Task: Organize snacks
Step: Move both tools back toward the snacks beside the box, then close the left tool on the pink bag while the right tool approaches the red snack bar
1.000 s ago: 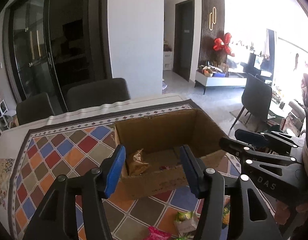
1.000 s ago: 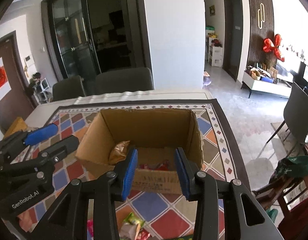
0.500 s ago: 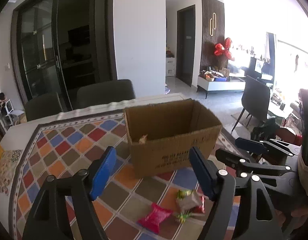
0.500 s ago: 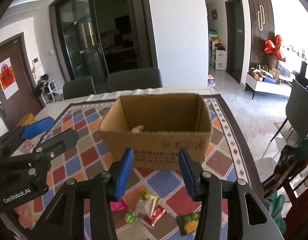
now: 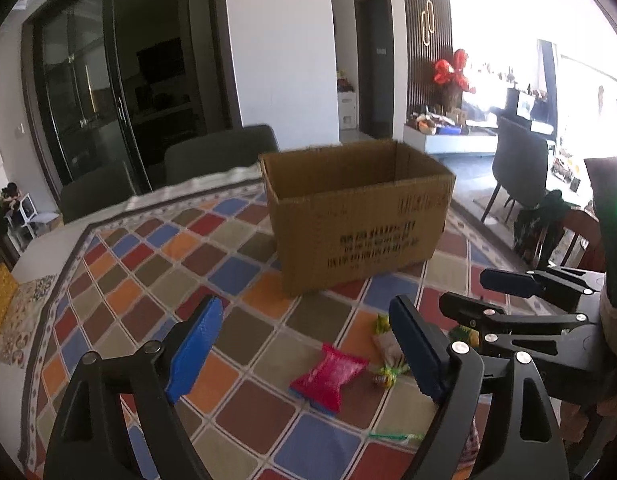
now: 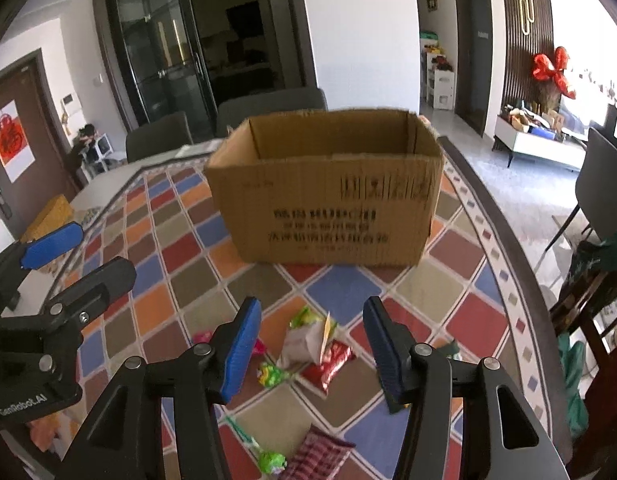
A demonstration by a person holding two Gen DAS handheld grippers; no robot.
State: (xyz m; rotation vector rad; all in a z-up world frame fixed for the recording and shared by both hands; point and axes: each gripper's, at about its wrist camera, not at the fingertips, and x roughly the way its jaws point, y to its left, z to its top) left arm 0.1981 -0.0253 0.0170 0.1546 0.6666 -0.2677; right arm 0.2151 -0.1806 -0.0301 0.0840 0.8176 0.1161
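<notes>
Both grippers' fingers empty: left gripper (image 5: 304, 354) opening wide, right gripper (image 6: 310, 346) narrower (snacks (image 6: 316, 350) below).

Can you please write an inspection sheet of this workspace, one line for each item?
Surface: table under a checked coloured cloth.
Job's things: open cardboard box upright; snack packets loose on the cloth in front of it, pink packet among them.
Clutter: yellow object at the table's far left edge.
Grippers: left gripper empty, jaws opening; right gripper open, empty.
Cables: nothing seen.
Surroundings: dark chairs, glass doors, living room.
</notes>
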